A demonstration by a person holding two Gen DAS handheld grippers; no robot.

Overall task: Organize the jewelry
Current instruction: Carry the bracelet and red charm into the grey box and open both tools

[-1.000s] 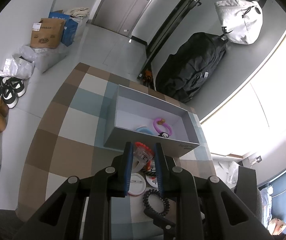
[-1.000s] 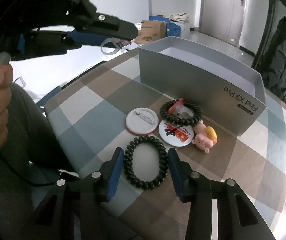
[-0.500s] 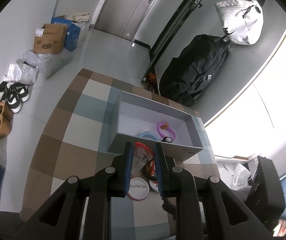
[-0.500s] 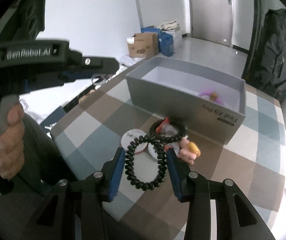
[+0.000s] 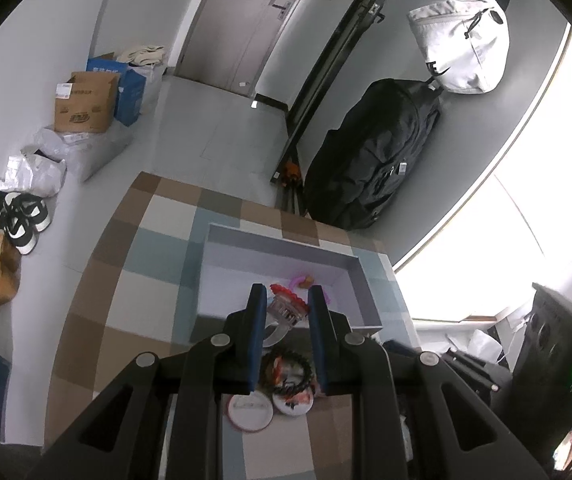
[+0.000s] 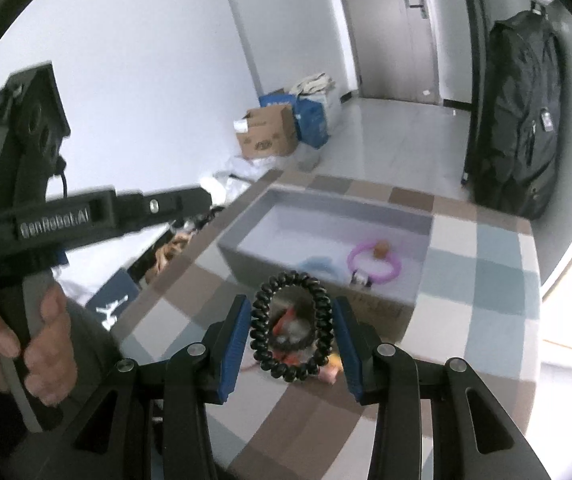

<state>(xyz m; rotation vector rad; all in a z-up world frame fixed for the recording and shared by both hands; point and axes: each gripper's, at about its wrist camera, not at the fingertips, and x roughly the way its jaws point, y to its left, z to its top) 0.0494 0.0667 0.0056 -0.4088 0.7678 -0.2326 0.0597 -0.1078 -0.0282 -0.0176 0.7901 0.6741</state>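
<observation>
at lower centre of both views, over the checked desk (image 5: pixel 141 264), my left claw (image 5: pixel 286 312) is clamped on a red-topped clear ring (image 5: pixel 286 308) above the grey box (image 6: pixel 245 256), and my right claw (image 6: pixel 292 328) pinches a black coil hair tie (image 6: pixel 292 328) just short of the box.

Left wrist view: round badges (image 5: pixel 251 416) half hidden behind left gripper (image 5: pixel 286 312) frame; print on them unreadable. Beaded bracelet (image 5: pixel 292 368) partly masked by fingers (image 5: pixel 257 320). Pink ring (image 5: pixel 300 280) in grey box (image 5: pixel 281 244) mostly behind clamped clear red-trimmed piece (image 5: pixel 286 306).
Right wrist view: motion blur throughout. Items seen through black coil hair tie (image 6: pixel 292 326) smeared, not identifiable. Box front lettering illegible. Person's hand (image 6: pixel 25 344) cut off by left edge.
</observation>
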